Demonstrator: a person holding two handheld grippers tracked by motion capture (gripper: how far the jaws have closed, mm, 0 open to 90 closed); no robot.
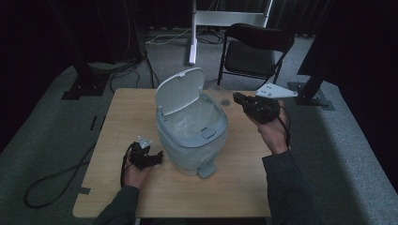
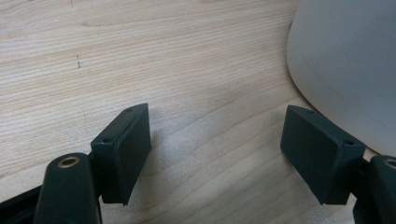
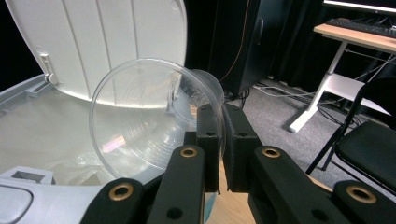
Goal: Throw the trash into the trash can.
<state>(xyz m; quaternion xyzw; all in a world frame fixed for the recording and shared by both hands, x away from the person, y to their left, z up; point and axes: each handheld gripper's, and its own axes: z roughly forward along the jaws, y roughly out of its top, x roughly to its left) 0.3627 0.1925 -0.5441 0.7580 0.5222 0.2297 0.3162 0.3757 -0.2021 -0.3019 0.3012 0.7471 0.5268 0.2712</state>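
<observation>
A: Left gripper (image 1: pixel 157 155) low on the table (image 1: pixel 126 122), jaws spread, nothing between them, just beside the bin (image 1: pixel 187 154).
B: And the right gripper (image 3: pixel 221 140)?
A: Pinching a clear cup (image 3: pixel 149 116) by its rim, tilted, over the open bin's edge, lid (image 1: pixel 180 89) up behind.

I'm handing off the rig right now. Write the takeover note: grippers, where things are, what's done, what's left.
Right gripper: shut on the rim of a clear plastic cup, held tilted beside the bin's open top.
Left gripper: open, empty, low over the table beside the bin's wall.
Bin: mid-table, lid up, liner inside.
Done: cup gripped, lid open.
Left: likely move the cup over the opening and release.
</observation>
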